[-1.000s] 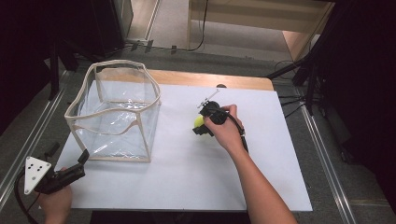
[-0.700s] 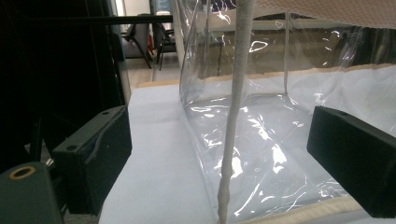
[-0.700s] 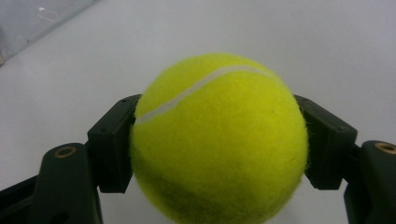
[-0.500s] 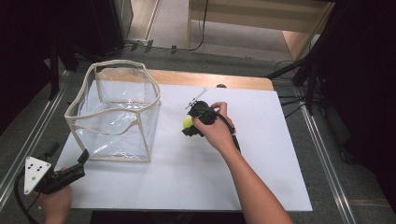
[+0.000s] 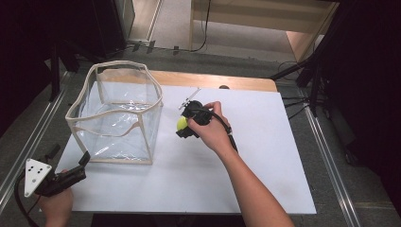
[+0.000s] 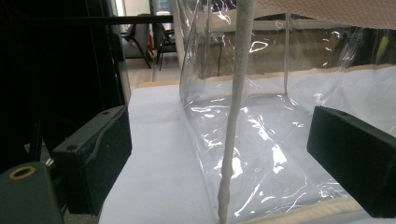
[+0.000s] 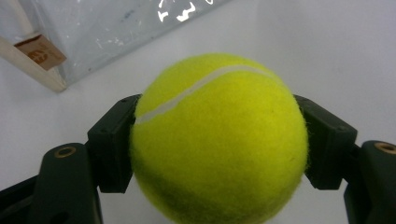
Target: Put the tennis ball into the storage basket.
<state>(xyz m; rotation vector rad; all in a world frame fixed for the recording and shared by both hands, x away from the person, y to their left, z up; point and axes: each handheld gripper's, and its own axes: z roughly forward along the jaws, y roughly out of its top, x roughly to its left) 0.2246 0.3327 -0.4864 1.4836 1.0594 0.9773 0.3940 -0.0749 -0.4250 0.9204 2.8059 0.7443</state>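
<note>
Left gripper [image 5: 71, 176] parked at the near-left corner of the table [image 5: 265, 179], same spot as a second ago; jaws apart, straddling the near corner seam of the clear bag [image 5: 118, 118], nothing held. Right gripper [image 5: 185, 124] clamped on the ball [image 7: 219, 140], one jaw each side; I see it carried left since a second ago, now just right of the bag's right wall. My read: ball is headed for the bag; lift over the rim not yet done.
</note>
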